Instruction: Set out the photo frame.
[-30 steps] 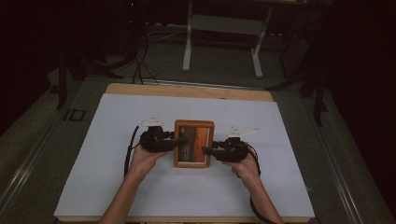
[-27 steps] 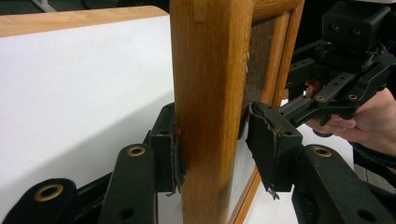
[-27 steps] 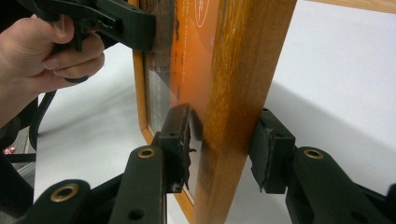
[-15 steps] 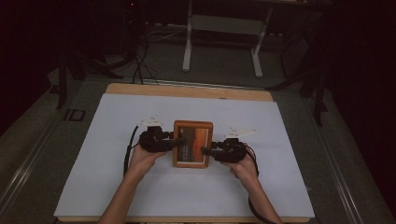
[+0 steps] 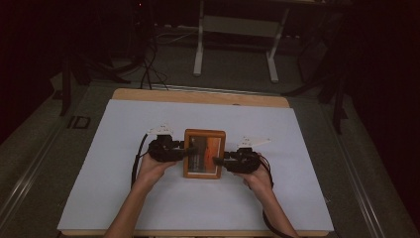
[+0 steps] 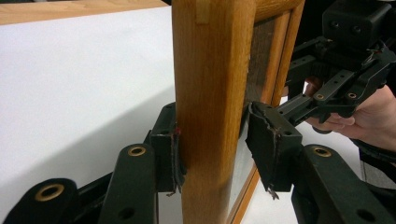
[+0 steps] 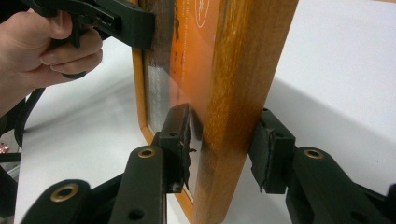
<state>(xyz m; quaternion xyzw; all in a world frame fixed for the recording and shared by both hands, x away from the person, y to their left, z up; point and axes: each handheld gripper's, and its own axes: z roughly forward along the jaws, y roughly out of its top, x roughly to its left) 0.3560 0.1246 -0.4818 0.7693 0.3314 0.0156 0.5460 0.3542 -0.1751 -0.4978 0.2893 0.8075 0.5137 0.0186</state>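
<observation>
Item: wooden picture frame [image 5: 204, 153], frame centre, on white table [image 5: 114, 148]. My left gripper [image 5: 184, 150] and right gripper [image 5: 219, 161], jaws part-closed, clamp its side rails.

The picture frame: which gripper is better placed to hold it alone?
Probably the left gripper: one pad presses the picture frame rail. The right gripper also straddles its rail, but a gap shows at one pad.

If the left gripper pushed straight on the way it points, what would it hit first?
The frame: its wooden side rail already sits between the left gripper jaws, so it would seat deeper against the gripper. Beyond it, the right gripper lies roughly in line; depth unclear.
</observation>
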